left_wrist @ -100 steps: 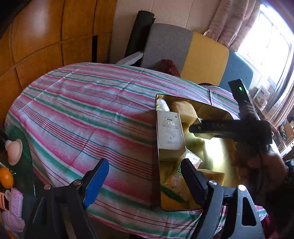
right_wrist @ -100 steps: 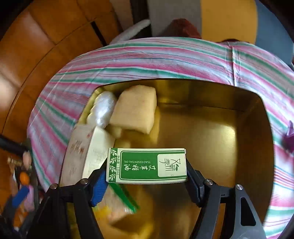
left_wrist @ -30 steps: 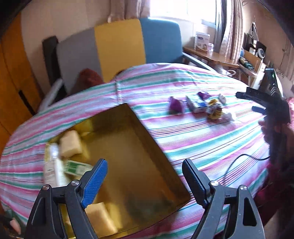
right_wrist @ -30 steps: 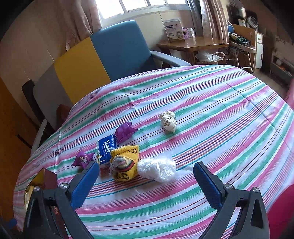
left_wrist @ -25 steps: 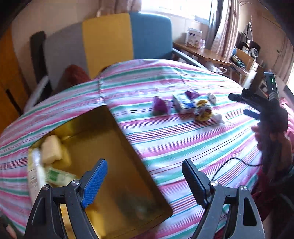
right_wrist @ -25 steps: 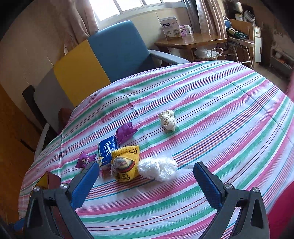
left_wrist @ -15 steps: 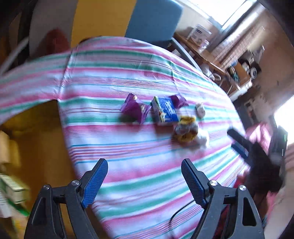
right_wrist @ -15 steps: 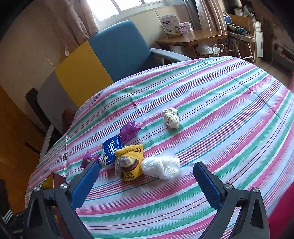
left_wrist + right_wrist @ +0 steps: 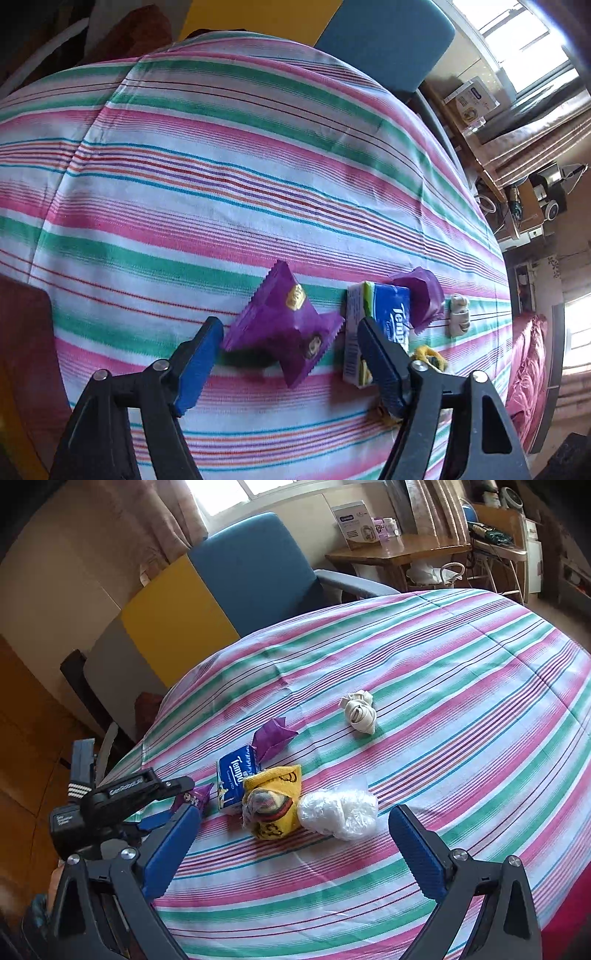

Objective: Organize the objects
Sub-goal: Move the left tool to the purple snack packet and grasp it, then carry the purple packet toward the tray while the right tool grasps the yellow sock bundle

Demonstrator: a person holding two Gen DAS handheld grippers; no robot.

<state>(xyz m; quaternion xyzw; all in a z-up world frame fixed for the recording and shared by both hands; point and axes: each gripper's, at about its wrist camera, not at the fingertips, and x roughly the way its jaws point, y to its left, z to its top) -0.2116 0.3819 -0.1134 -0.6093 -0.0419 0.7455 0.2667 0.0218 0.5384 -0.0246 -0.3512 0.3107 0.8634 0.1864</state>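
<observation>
Left gripper (image 9: 290, 334) gapes around the purple packet (image 9: 282, 325); right gripper (image 9: 295, 829) wide, empty; box (image 9: 22, 332) contents seemingly hidden.

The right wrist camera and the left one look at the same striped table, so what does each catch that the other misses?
Only the right wrist view shows the crinkled white plastic bundle and the left gripper seen from outside. Only the left wrist view shows the purple foil snack packet large and whole between its open jaws. Both show the blue Tempo tissue pack, the small crumpled purple wrapper, the knotted cream cloth and the striped tablecloth.
</observation>
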